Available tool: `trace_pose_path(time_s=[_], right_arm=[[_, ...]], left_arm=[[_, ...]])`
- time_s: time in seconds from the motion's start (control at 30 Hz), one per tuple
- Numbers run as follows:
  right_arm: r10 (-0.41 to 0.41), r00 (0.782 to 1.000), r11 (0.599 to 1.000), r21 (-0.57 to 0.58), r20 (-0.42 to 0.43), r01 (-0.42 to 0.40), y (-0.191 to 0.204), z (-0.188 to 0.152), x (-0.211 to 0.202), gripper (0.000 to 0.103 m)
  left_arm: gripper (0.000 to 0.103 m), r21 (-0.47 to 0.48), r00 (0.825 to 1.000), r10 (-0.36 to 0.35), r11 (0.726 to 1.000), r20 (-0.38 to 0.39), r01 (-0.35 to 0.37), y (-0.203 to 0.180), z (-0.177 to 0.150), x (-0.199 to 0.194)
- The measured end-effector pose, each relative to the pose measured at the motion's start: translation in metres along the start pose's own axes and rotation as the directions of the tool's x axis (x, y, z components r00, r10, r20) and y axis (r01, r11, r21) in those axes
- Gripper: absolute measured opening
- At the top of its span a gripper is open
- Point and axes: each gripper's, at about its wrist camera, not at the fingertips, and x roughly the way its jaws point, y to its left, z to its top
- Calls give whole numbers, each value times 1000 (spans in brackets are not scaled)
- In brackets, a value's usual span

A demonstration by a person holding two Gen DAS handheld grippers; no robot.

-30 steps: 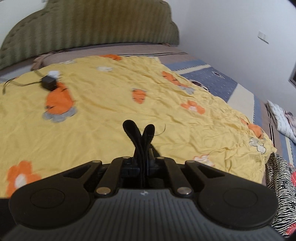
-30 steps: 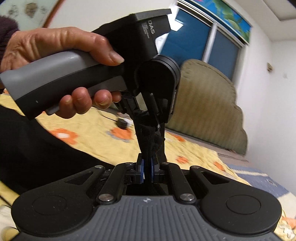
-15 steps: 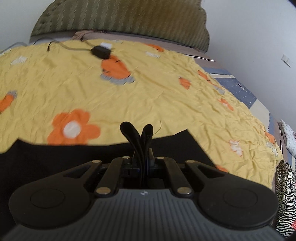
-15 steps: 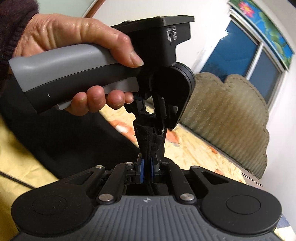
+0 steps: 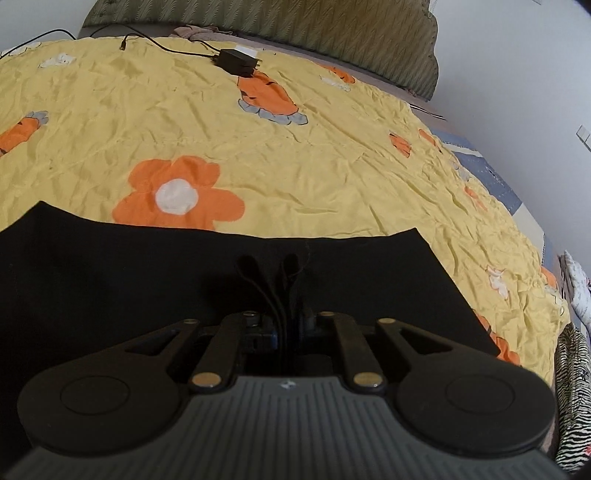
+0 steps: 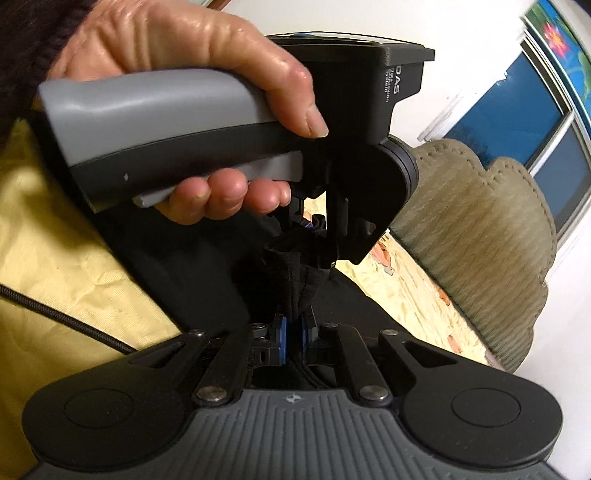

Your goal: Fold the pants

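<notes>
The black pants (image 5: 129, 280) lie spread on the yellow flowered bedspread (image 5: 295, 155), filling the near part of the left wrist view. My left gripper (image 5: 267, 264) is shut on a bunched edge of the pants, just above the flat cloth. In the right wrist view my right gripper (image 6: 291, 325) is shut on the same bunch of black pants fabric (image 6: 295, 284). The left gripper's body (image 6: 332, 110), held by a hand, is right in front of it, its fingers hidden behind the cloth.
A black power adapter (image 5: 238, 61) with a cable lies far back on the bedspread near the green headboard (image 5: 295, 22). A zebra-print cloth (image 5: 572, 387) hangs at the bed's right edge. A braided cable (image 6: 55, 314) crosses the bedspread at left. A window (image 6: 517, 110) is behind the headboard.
Both grippers have come down toward the bed with the pants edge. The left wrist view now shows the black cloth spread wide below, where only bedspread showed a second ago.
</notes>
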Motion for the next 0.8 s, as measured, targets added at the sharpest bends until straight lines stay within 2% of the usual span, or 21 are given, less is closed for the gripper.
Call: trace_pose_path(time_s=[0.07, 0.13, 0.2, 0.23, 0.27, 0.3, 0.33, 0.37, 0.4, 0.47, 0.5, 0.63, 0.8], right_arm=[[10, 1000, 1000, -21, -7, -10, 0, 0, -1, 10], [13, 1000, 1000, -26, -7, -13, 5, 0, -4, 15], [20, 1000, 1000, -4, -8, -20, -4, 1, -5, 24], [26, 1000, 1000, 7, -7, -26, -5, 3, -4, 27], [31, 1000, 999, 15, -3, -31, -7, 5, -6, 35], [29, 1000, 999, 16, 5, -29, -9, 6, -9, 53], [16, 1000, 1000, 11, 18, -16, -10, 8, -12, 61], [1, 999, 1000, 7, 37, -1, -10, 9, -16, 79], [-14, 998, 1000, 3, 54, 14, 5, 5, -29, 81], [-34, 996, 999, 4, 79, 34, 7, 8, -42, 81], [-35, 996, 999, 18, 88, 34, 7, 9, -49, 81], [-9, 991, 998, 57, 130, 2, 15, 22, -76, 81], [24, 979, 997, 64, 200, -38, 29, 40, -99, 81]], left_arm=[[27, 14, 1000, 23, 1000, 12, -23, 5, 0, -8], [46, 46, 995, 94, 994, 41, -95, 12, -2, -19], [56, 50, 984, 163, 985, 67, -167, 22, -5, -33], [57, 43, 981, 179, 982, 77, -182, 28, -7, -41], [57, 34, 977, 194, 980, 86, -198, 35, -10, -50], [57, 28, 974, 207, 977, 96, -210, 40, -12, -59], [57, 17, 971, 215, 976, 108, -218, 46, -15, -70], [58, 0, 968, 220, 975, 118, -222, 53, -18, -82], [59, -28, 965, 229, 973, 127, -228, 61, -22, -97], [61, -77, 956, 246, 969, 160, -236, 77, -32, -128], [64, -104, 948, 263, 963, 177, -248, 86, -38, -145], [64, -214, 918, 338, 932, 209, -294, 124, -65, -207], [65, -294, 867, 450, 876, 216, -382, 159, -100, -264]])
